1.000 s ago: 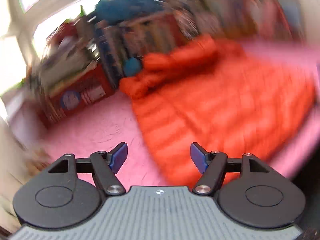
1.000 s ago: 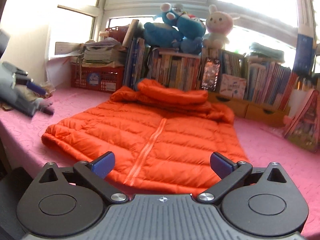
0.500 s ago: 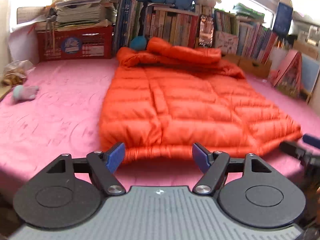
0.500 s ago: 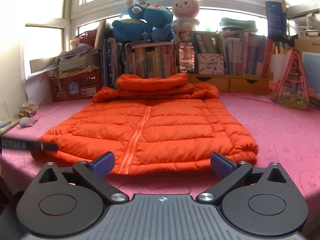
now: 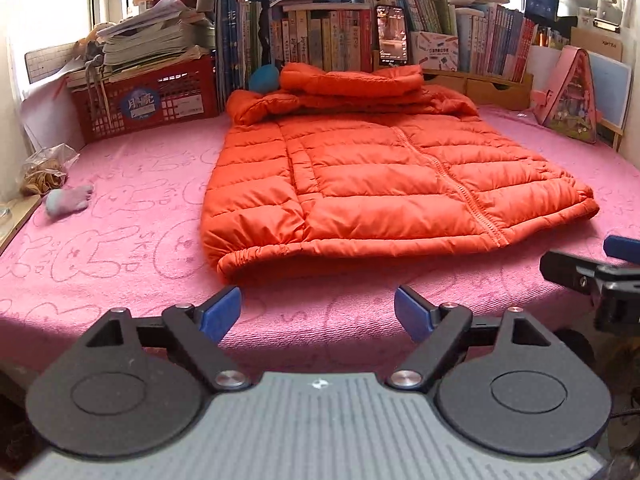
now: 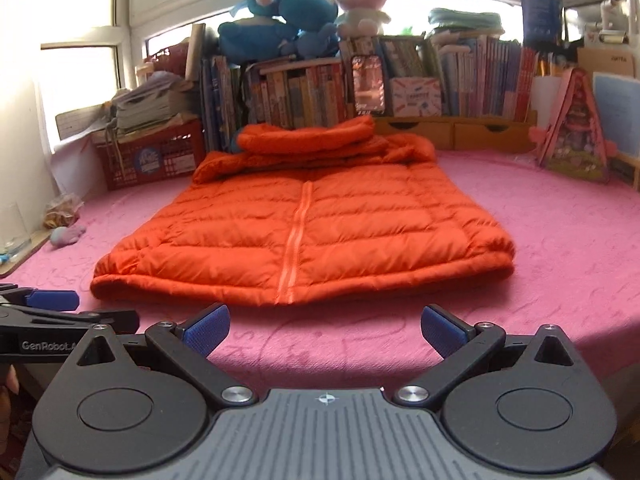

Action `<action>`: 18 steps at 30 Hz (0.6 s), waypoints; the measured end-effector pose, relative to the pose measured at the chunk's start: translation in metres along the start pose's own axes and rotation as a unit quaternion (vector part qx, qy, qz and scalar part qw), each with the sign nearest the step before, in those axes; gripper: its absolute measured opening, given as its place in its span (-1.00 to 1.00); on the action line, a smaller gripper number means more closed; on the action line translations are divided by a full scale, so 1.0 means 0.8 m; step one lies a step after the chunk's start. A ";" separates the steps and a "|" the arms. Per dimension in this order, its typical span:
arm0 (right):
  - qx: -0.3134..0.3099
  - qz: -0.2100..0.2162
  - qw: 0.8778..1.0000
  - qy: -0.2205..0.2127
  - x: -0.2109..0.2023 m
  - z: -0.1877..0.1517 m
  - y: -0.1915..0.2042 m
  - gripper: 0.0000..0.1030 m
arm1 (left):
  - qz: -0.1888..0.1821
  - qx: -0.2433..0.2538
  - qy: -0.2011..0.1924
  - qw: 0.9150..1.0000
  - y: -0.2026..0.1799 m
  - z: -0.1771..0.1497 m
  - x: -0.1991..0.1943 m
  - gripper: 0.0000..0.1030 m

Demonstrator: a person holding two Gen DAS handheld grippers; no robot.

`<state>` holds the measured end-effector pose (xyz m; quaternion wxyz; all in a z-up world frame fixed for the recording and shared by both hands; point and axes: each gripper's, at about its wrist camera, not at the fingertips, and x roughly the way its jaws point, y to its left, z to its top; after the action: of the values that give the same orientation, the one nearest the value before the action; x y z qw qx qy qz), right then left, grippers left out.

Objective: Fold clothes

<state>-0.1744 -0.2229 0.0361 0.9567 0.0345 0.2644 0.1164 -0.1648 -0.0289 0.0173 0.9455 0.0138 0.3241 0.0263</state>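
Orange quilted jacket point(image 5: 384, 184) is lying flat, zip side up, on the pink towel-like cloth point(image 5: 120, 240) that is covering the desk. Its hem is facing the near edge, and its hood and folded sleeves are bunching into a thick roll toward the far edge, just in front of the row of books point(image 5: 320, 36). The zip is running from the hem up toward the roll.

Left gripper point(image 5: 318, 312) is hovering above the near edge, just short of the hem's left-hand corner. Its jaws are opening, with nothing between the blue pads point(image 5: 220, 312) but the pink cloth beyond. Right gripper point(image 6: 324, 330) is hanging over the near edge in front of the zip's lower end, its jaws standing wide apart and gripping nothing. Each gripper is showing in the other's view: the left one is entering at the left margin of the right wrist view, the right one at the right margin of the left wrist view.

Along the far edge a red crate point(image 5: 148, 100) is carrying stacked papers at the far left corner, and plush toys point(image 6: 304, 20) are sitting on top of the books. A small pale stuffed toy point(image 5: 66, 200) is resting near the left edge. A pink house-shaped stand point(image 6: 572, 136) is leaning toward the far right corner.
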 end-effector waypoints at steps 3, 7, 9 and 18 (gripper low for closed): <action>0.001 -0.005 1.000 0.011 0.004 -0.005 0.003 1.00 | 0.003 -0.003 0.004 1.000 0.001 -0.001 0.001 0.64; 0.001 -0.004 1.000 0.018 0.007 -0.010 0.006 1.00 | 0.004 -0.004 0.008 1.000 0.002 -0.002 0.003 0.64; 0.001 -0.002 1.000 0.020 0.008 -0.011 0.007 1.00 | 0.006 -0.004 0.012 1.000 0.003 -0.002 0.005 0.64; -0.002 -0.004 1.000 0.025 0.008 -0.012 0.009 1.00 | 0.007 0.000 0.019 1.000 0.001 -0.004 0.009 0.65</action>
<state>-0.1752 -0.2145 0.0253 0.9504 0.0288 0.2881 0.1135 -0.1613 -0.0277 0.0101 0.9391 0.0153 0.3418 0.0331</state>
